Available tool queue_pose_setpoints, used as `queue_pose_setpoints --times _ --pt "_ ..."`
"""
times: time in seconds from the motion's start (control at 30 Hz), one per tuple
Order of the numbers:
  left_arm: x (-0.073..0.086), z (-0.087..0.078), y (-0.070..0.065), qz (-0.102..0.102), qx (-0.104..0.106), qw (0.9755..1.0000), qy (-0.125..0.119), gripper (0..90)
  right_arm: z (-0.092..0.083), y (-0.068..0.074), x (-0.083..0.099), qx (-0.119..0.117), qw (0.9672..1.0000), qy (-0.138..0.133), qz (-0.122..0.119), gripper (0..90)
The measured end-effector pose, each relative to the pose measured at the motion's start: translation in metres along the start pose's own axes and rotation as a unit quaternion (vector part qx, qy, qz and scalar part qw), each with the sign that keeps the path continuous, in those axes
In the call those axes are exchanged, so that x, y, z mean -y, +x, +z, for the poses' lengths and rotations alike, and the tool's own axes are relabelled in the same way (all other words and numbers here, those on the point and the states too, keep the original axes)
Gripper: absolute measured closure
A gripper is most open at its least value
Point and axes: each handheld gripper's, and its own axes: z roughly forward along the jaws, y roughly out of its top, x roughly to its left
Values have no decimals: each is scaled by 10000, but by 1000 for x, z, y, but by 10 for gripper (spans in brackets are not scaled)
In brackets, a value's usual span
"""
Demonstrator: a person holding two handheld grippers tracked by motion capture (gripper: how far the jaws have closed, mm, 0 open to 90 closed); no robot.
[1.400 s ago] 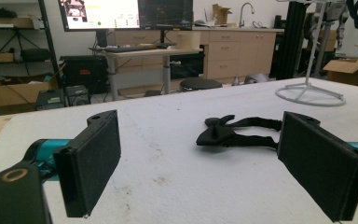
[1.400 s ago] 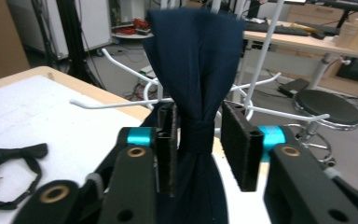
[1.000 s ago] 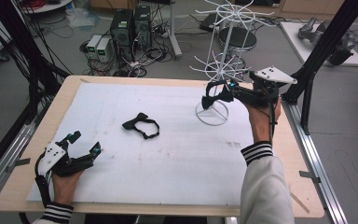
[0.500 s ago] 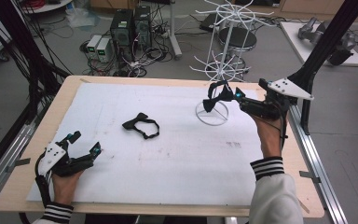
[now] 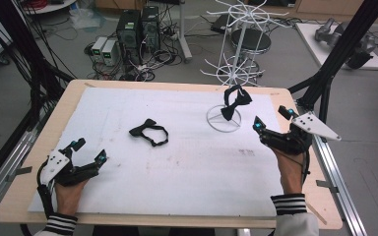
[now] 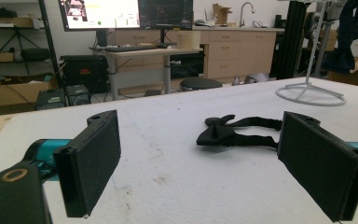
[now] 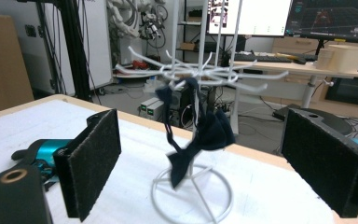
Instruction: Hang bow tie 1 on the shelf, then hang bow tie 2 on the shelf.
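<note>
A dark bow tie (image 5: 236, 101) hangs by its strap from a lower hook of the white wire rack (image 5: 239, 39), just above the rack's ring base. My right gripper (image 5: 269, 118) is to the right of it and apart from it. Its jaws have just been opening and stand open with nothing between the pads. In the right gripper view the hanging bow tie (image 7: 205, 135) and rack (image 7: 191, 70) sit beyond my right gripper (image 7: 209, 161). A second black bow tie (image 5: 147, 132) lies flat mid-mat. My left gripper (image 5: 89, 150) rests open at the near left, facing that bow tie (image 6: 228, 135).
A white mat (image 5: 187, 167) covers the wooden table (image 5: 74, 98). The rack's ring base (image 6: 310, 95) stands at the far right of the mat. Black frame posts (image 5: 334, 64) rise just off the table's right edge. Computers and cables lie on the floor beyond.
My right gripper has let go of the dark bow tie at the rack and drawn back to the right and down. The bow tie stays hanging there. My left gripper has not moved.
</note>
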Motion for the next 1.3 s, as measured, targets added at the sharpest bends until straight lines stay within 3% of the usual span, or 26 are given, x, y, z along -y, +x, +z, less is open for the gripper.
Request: queue_pose_setpoints --times 0.33,0.6,0.9,1.3 --pt "0 0 0 11 0 10000 14 137 -16 17 31 -54 9997 -221 113 117" --pt "0 0 0 10 -7 10000 26 137 -18 30 54 -125 9996 -234 -27 117" --pt "0 1 0 -13 -18 10000 37 137 -22 31 79 -44 9990 -379 244 117" --pt "0 1 0 -9 -40 10000 30 137 -24 32 85 -136 9991 -326 247 117"
